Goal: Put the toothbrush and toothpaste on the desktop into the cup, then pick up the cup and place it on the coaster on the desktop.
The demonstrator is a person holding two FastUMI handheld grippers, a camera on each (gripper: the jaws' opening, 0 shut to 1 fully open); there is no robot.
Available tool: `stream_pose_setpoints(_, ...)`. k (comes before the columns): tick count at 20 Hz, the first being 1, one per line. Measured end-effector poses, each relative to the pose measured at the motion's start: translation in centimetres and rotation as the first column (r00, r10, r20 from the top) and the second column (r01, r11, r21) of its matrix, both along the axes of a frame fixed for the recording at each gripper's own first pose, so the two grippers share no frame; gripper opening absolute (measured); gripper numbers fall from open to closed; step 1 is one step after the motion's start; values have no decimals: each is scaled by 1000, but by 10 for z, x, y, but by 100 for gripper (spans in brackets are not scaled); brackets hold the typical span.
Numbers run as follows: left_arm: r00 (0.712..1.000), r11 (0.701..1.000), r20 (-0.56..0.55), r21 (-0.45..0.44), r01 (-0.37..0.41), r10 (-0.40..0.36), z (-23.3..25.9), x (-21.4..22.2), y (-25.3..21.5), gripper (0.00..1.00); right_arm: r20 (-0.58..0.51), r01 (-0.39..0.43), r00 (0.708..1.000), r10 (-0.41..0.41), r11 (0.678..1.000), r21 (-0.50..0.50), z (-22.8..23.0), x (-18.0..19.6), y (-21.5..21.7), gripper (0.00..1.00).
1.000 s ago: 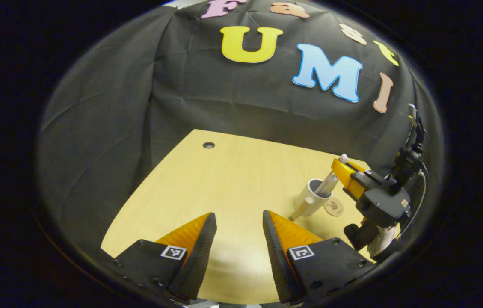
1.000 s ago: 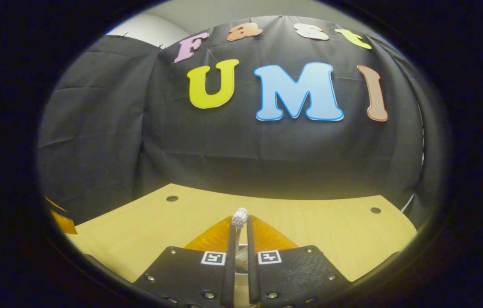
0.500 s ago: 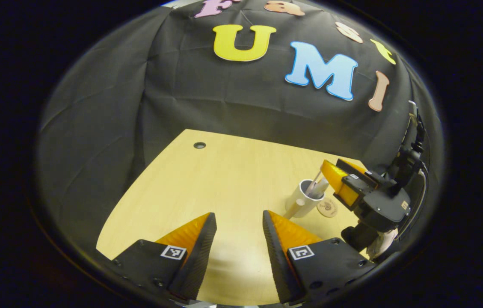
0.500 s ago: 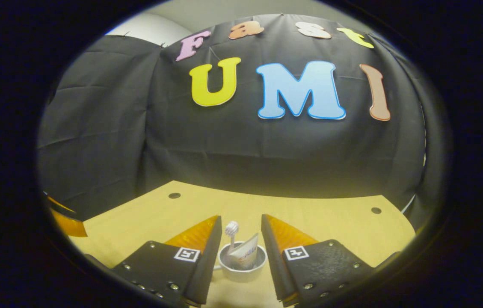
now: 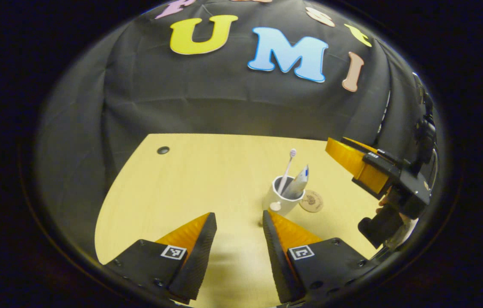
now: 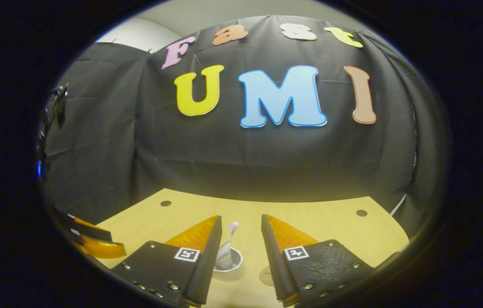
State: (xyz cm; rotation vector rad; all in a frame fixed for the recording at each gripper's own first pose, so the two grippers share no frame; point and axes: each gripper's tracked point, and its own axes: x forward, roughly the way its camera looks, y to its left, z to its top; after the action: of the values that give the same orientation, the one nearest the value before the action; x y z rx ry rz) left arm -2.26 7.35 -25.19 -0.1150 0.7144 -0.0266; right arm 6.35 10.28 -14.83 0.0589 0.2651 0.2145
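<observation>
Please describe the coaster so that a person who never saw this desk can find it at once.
Start at the light wooden desk and find the white cup that holds a toothbrush and a toothpaste tube. The coaster lies flat right beside that cup, toward the right gripper. It is a small round brown disc with a dark drawing on it.

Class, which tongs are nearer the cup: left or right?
Left, seemingly. Left tongs sit open just before the cup; right tongs hang open up beside it.

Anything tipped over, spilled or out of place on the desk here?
Nothing stands out. The cup stands upright beside the coaster, not yet on it, with the toothbrush and toothpaste leaning inside. No spill shows.
</observation>
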Motion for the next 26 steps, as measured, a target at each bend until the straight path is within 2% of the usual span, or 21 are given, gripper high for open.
stream_pose_setpoints(3,994,995,-57,-27,95,-97,-16,20,-26,72,-21,68,997,-68,998,5,4,-6,-32,56)
stream_pose_setpoints(7,960,973,-163,-60,222,-229,-45,40,-54,73,-48,153,987,-152,988,18,-15,-20,-63,57)
stream_pose_setpoints(8,945,966,-201,-59,251,-258,-53,44,-58,69,-60,172,983,-171,985,20,-18,-21,-71,57)
stream_pose_setpoints(9,926,958,-248,-41,284,-285,-60,46,-58,73,-71,190,980,-188,982,22,-21,-24,-78,56)
stream_pose_setpoints(12,856,919,-374,26,393,-356,-81,53,-52,73,-101,239,967,-234,971,34,-28,-27,-97,57)
stream_pose_setpoints(13,830,905,-411,27,425,-378,-90,54,-55,66,-110,252,963,-247,967,39,-30,-29,-102,57)
stream_pose_setpoints(15,773,884,-505,41,466,-384,-106,52,-52,80,-117,278,956,-271,960,46,-33,-32,-111,57)
stream_pose_setpoints(16,751,879,-543,49,474,-375,-113,53,-49,66,-123,285,953,-278,957,49,-35,-35,-114,57)
stream_pose_setpoints(18,722,875,-592,58,481,-358,-132,62,-50,70,-136,300,947,-291,953,50,-38,-41,-122,57)
stream_pose_setpoints(19,710,871,-610,67,487,-350,-136,65,-49,66,-143,308,944,-298,950,49,-42,-44,-127,57)
stream_pose_setpoints(24,653,861,-683,70,504,-327,-162,70,-56,66,-200,361,917,-344,931,54,-63,-63,-156,57)
stream_pose_setpoints(26,646,866,-695,68,495,-315,-169,68,-58,50,-227,381,906,-359,923,62,-71,-70,-167,57)
